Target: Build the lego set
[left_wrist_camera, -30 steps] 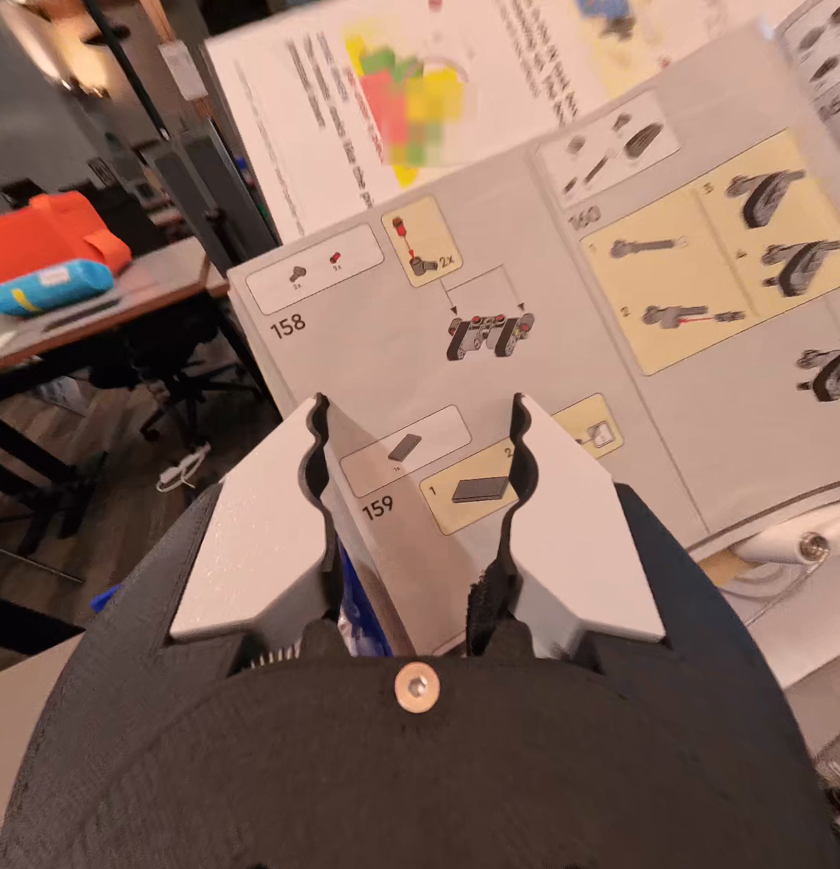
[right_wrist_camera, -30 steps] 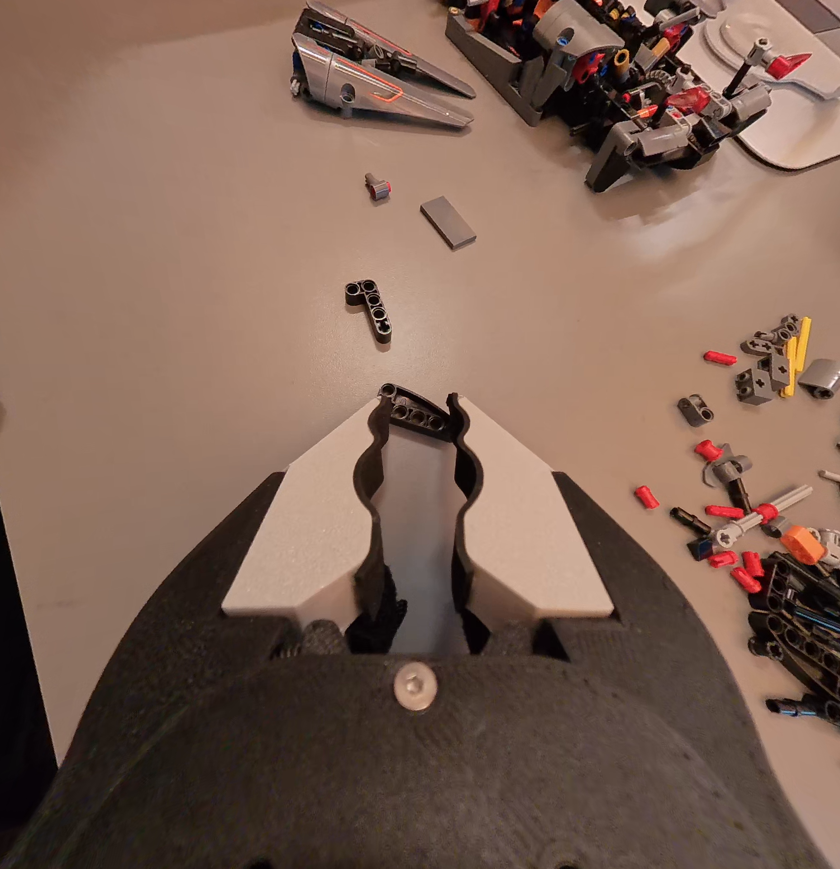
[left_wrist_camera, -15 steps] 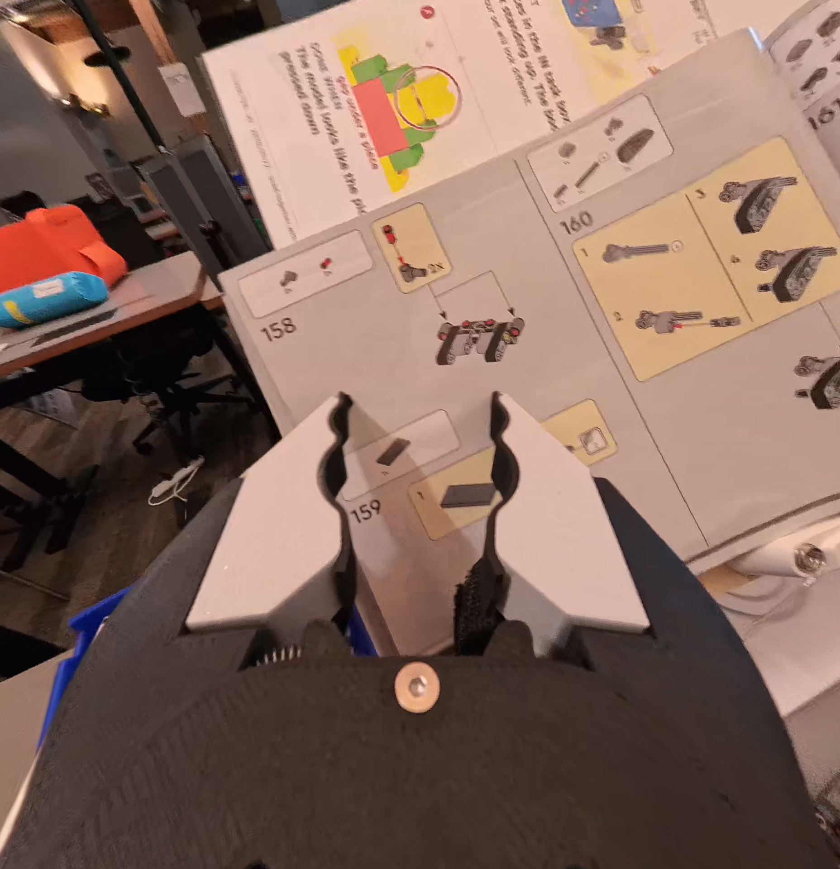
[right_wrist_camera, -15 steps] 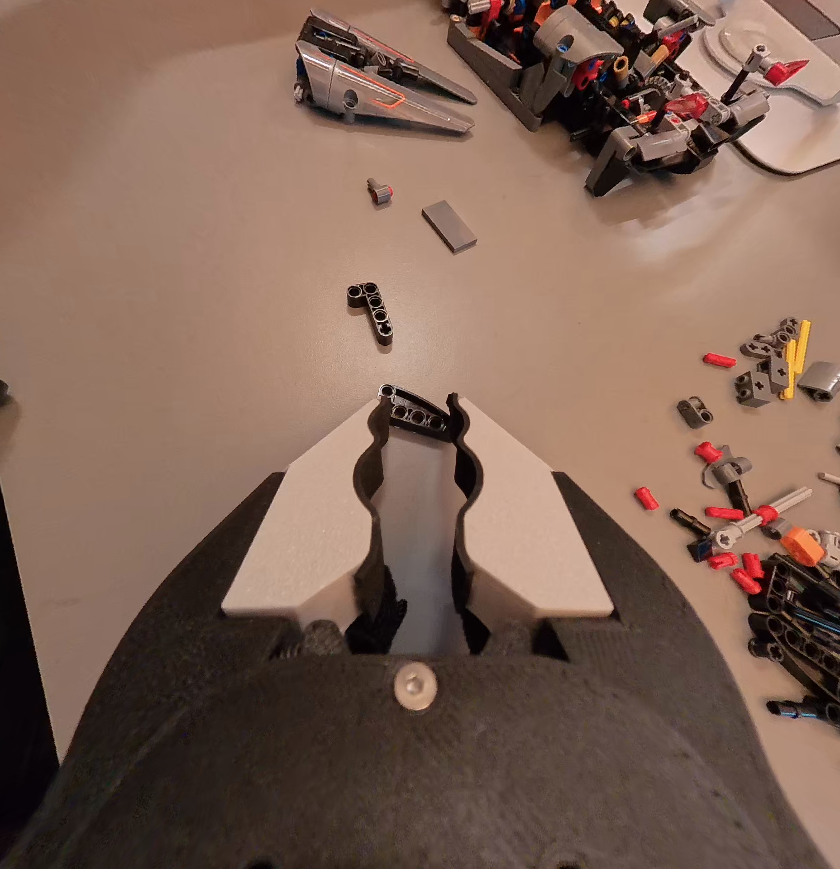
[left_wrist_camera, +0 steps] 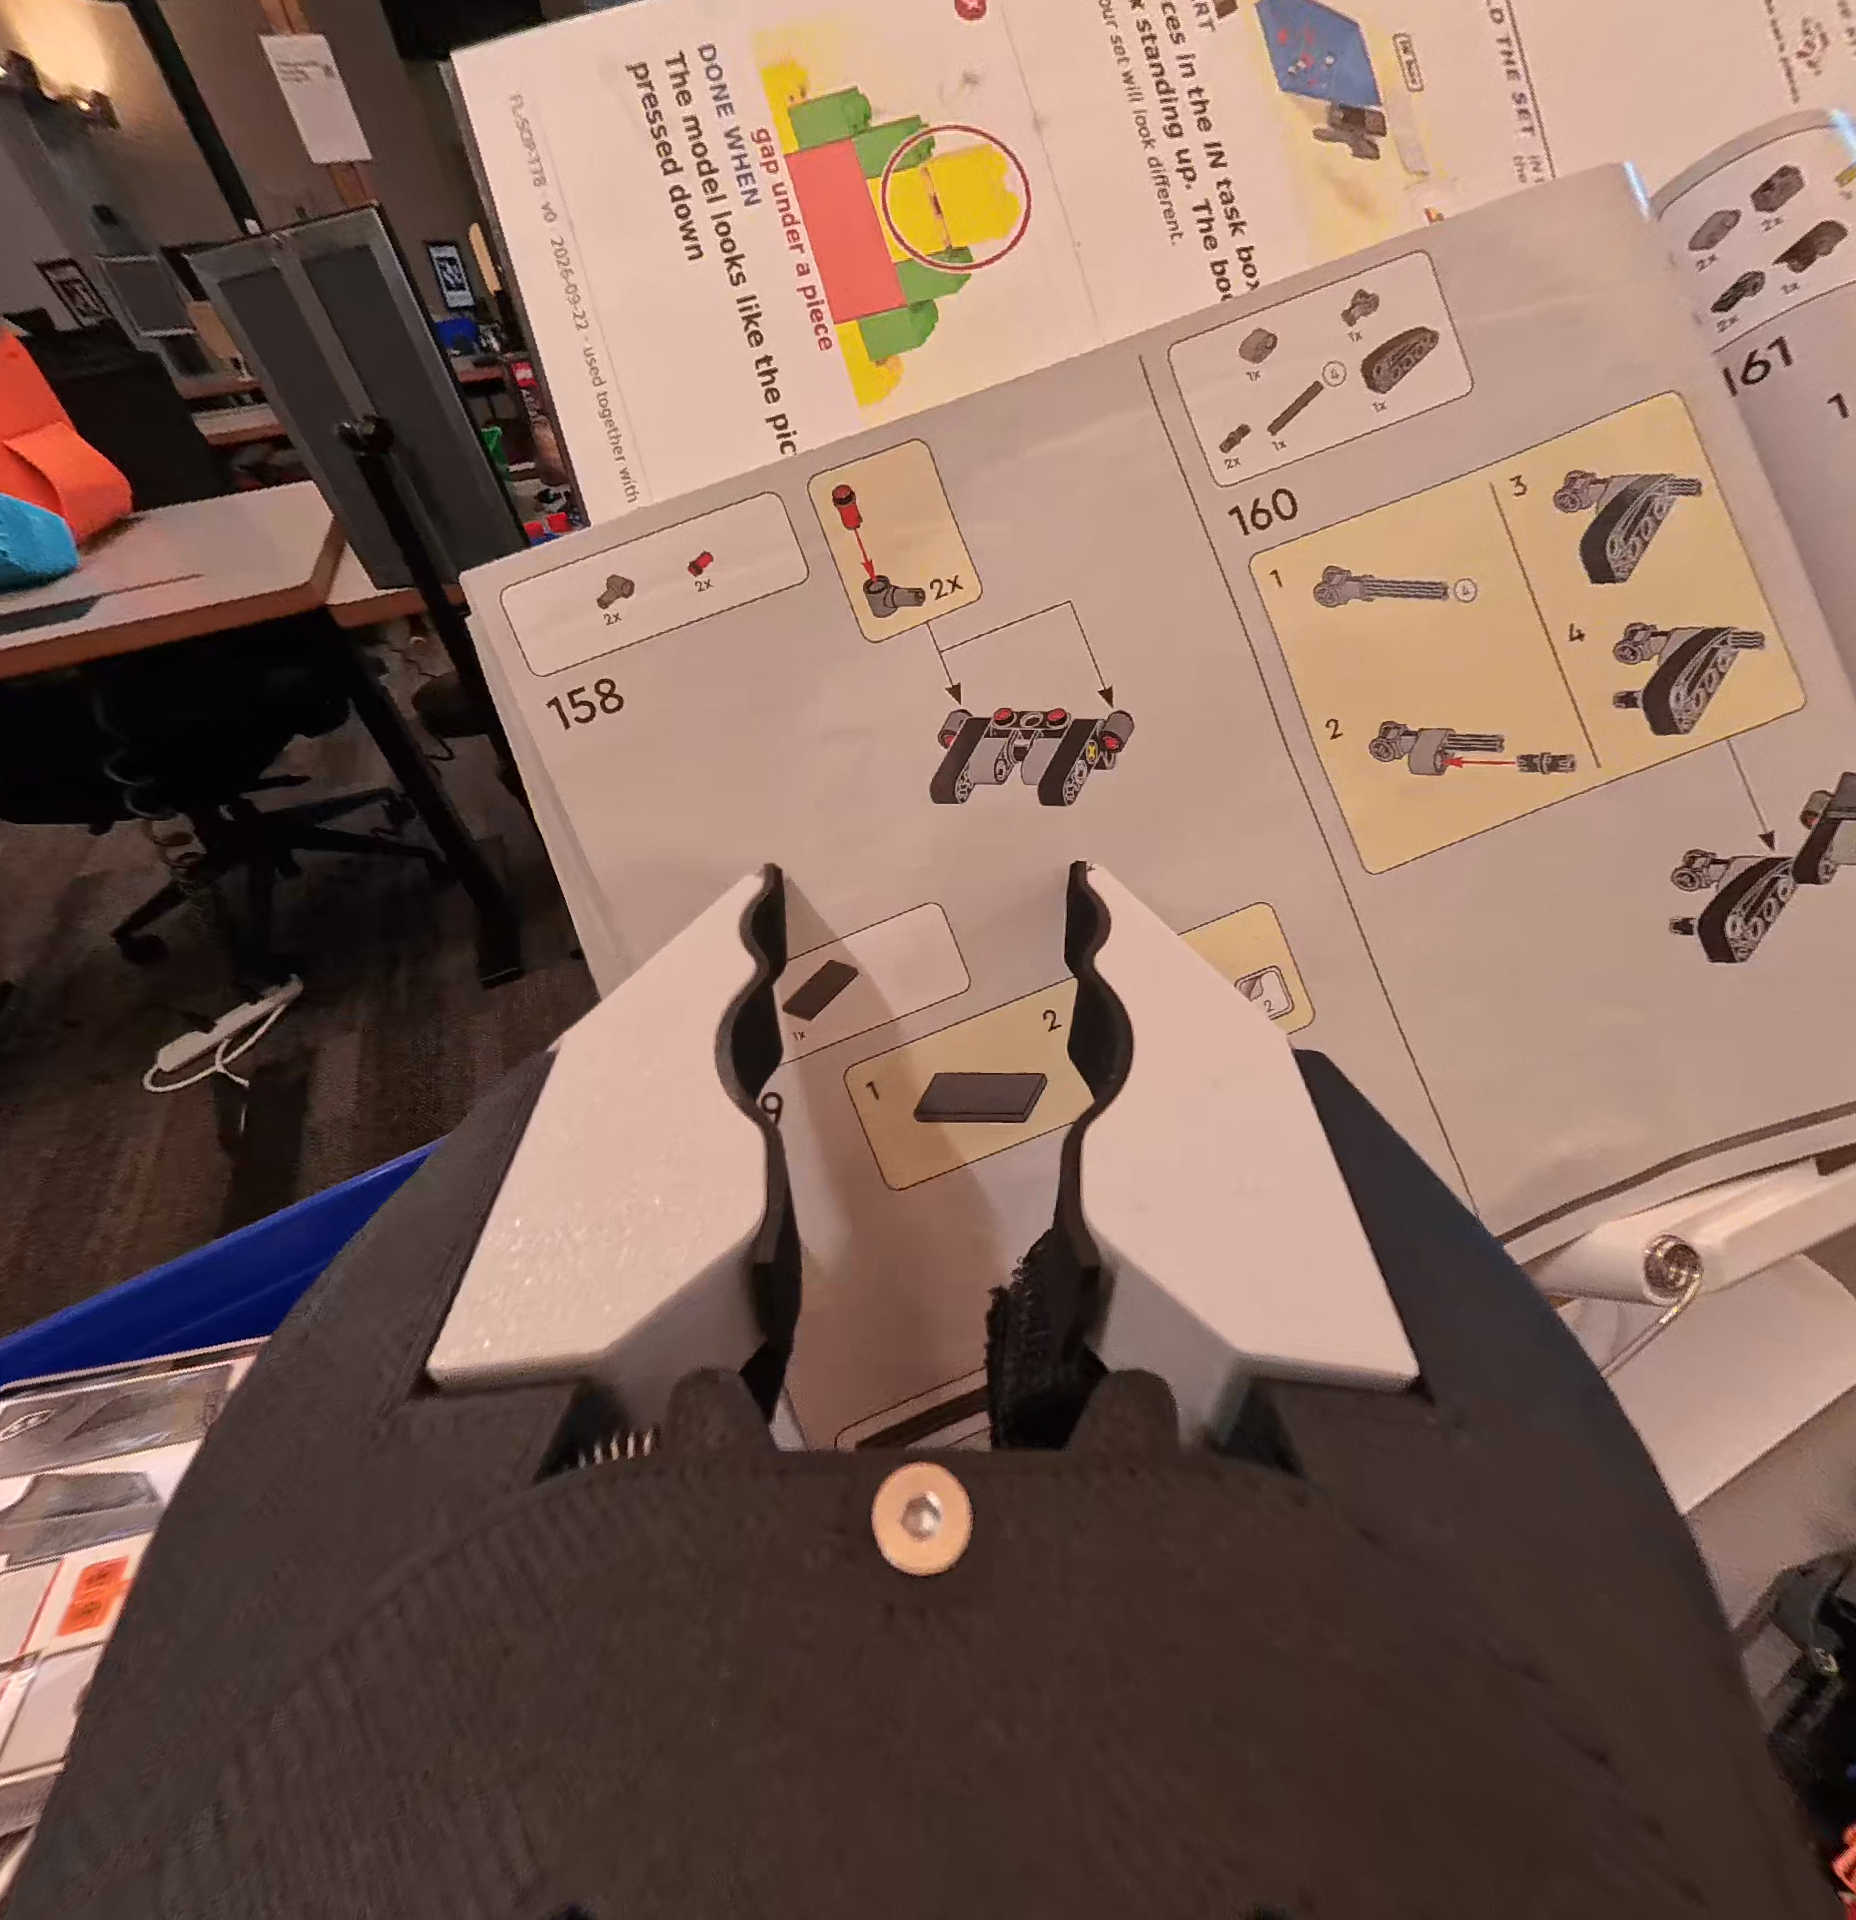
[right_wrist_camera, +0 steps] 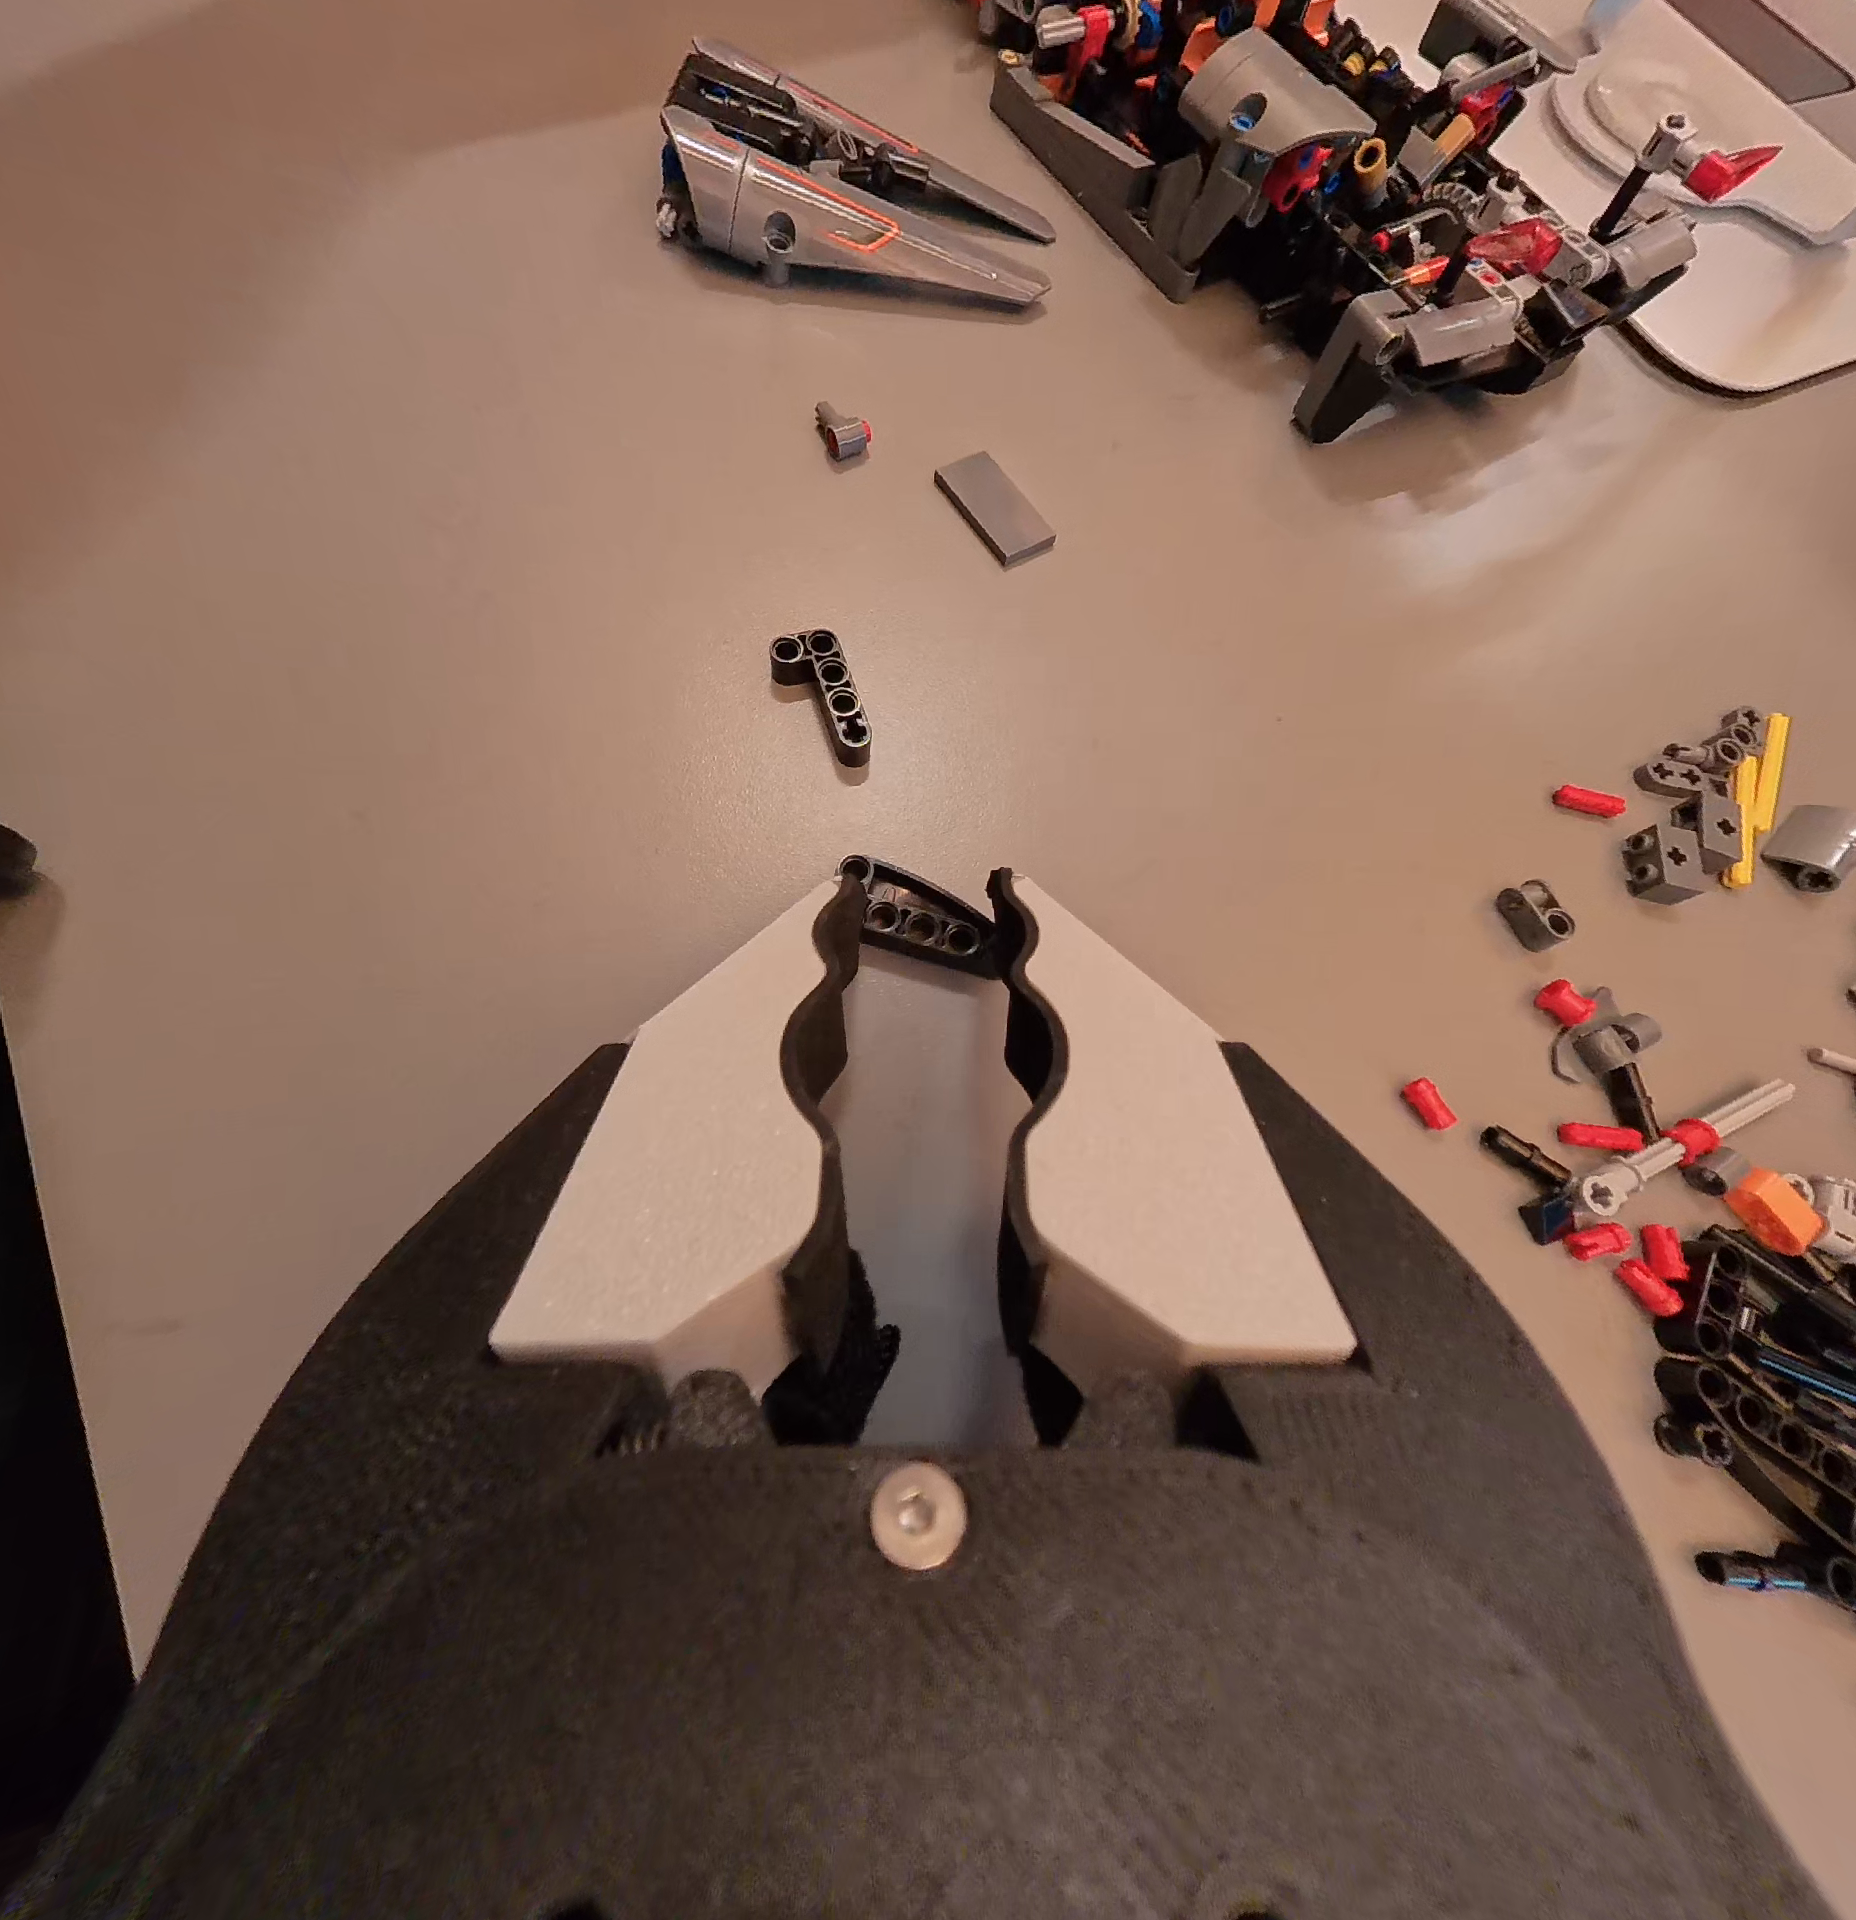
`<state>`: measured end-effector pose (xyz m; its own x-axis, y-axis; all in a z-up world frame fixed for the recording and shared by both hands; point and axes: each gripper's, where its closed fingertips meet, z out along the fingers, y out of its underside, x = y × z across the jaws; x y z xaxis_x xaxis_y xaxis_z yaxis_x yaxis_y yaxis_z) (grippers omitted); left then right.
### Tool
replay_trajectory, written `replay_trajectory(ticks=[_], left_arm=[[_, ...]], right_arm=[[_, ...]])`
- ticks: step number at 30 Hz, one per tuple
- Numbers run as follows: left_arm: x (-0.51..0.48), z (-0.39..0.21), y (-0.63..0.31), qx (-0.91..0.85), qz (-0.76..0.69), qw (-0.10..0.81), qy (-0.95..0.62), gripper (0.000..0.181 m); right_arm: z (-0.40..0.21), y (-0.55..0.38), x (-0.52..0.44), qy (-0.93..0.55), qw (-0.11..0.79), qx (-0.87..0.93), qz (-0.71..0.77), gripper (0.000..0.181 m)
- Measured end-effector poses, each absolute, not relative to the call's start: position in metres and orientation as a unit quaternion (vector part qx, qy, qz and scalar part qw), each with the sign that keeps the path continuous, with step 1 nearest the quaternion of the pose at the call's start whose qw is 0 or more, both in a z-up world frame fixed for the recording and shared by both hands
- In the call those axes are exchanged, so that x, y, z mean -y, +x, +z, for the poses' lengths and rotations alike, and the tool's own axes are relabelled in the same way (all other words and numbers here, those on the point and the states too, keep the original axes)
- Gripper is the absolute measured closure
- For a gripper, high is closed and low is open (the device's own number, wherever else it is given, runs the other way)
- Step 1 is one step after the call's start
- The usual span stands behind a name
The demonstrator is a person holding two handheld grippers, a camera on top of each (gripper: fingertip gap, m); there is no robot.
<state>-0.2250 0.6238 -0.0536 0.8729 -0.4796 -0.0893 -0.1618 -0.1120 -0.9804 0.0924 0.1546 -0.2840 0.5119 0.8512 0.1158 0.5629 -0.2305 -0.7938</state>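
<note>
Right tool [right_wrist_camera: 929,894] clamped on black curved beam [right_wrist_camera: 919,914]; left tool [left_wrist_camera: 922,883] agape, empty, before printed instruction booklet [left_wrist_camera: 1163,665].

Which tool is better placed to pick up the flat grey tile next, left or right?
Probably the left tool: it is open and empty, though aimed at the instruction booklet. The right tool faces the flat grey tile on the table but already grips a curved black beam.
</note>
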Motion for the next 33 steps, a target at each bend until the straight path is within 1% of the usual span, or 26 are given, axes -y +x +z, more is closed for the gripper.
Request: replay_trajectory(ticks=[3, 4, 6, 8, 10, 12, 14, 16, 19, 21, 22, 24, 26, 30, 33], left_arm=[[-0.623, -0.052, -0.226, -0.219, -0.119, 0.634, -0.732, 0.14], [-0.623, -0.047, -0.233, -0.209, -0.105, 0.644, -0.728, 0.135], [-0.623, -0.038, -0.247, -0.178, -0.115, 0.659, -0.722, 0.12], [-0.625, -0.044, -0.254, -0.161, -0.134, 0.644, -0.736, 0.111], [-0.625, -0.051, -0.255, -0.169, -0.122, 0.639, -0.74, 0.112], [-0.623, -0.052, -0.252, -0.169, -0.122, 0.641, -0.739, 0.106], [-0.624, -0.052, -0.254, -0.168, -0.1, 0.646, -0.738, 0.112], [-0.624, -0.051, -0.255, -0.174, -0.07, 0.653, -0.734, 0.111], [-0.622, -0.041, -0.264, -0.18, 0.023, 0.684, -0.706, 0.108], [-0.621, -0.046, -0.255, -0.199, 0.014, 0.672, -0.713, 0.113], [-0.622, -0.047, -0.256, -0.193, 0.009, 0.672, -0.715, 0.111], [-0.624, -0.05, -0.257, -0.18, -0.031, 0.664, -0.725, 0.111], [-0.624, -0.054, -0.253, -0.175, -0.079, 0.652, -0.733, 0.116], [-0.625, -0.057, -0.25, -0.174, -0.121, 0.644, -0.735, 0.11], [-0.625, -0.057, -0.252, -0.167, -0.13, 0.643, -0.736, 0.114]], right_arm=[[-0.284, 0.092, -0.155, -0.765, 0.415, 0.462, 0.174, 0.157], [-0.283, 0.092, -0.155, -0.764, 0.415, 0.462, 0.174, 0.157], [-0.283, 0.092, -0.155, -0.763, 0.417, 0.462, 0.175, 0.158], [-0.283, 0.092, -0.154, -0.763, 0.417, 0.462, 0.177, 0.158], [-0.283, 0.092, -0.154, -0.763, 0.415, 0.462, 0.179, 0.157], [-0.283, 0.092, -0.155, -0.763, 0.415, 0.462, 0.179, 0.158], [-0.283, 0.093, -0.155, -0.763, 0.416, 0.461, 0.178, 0.158], [-0.282, 0.093, -0.156, -0.762, 0.418, 0.461, 0.177, 0.158], [-0.282, 0.093, -0.156, -0.762, 0.418, 0.461, 0.178, 0.158], [-0.282, 0.093, -0.155, -0.762, 0.418, 0.461, 0.178, 0.158], [-0.282, 0.093, -0.155, -0.762, 0.418, 0.461, 0.178, 0.158], [-0.282, 0.093, -0.155, -0.761, 0.419, 0.461, 0.178, 0.158], [-0.282, 0.093, -0.155, -0.761, 0.42, 0.461, 0.178, 0.158], [-0.282, 0.093, -0.155, -0.761, 0.42, 0.461, 0.178, 0.158], [-0.282, 0.093, -0.155, -0.761, 0.42, 0.461, 0.179, 0.158]])
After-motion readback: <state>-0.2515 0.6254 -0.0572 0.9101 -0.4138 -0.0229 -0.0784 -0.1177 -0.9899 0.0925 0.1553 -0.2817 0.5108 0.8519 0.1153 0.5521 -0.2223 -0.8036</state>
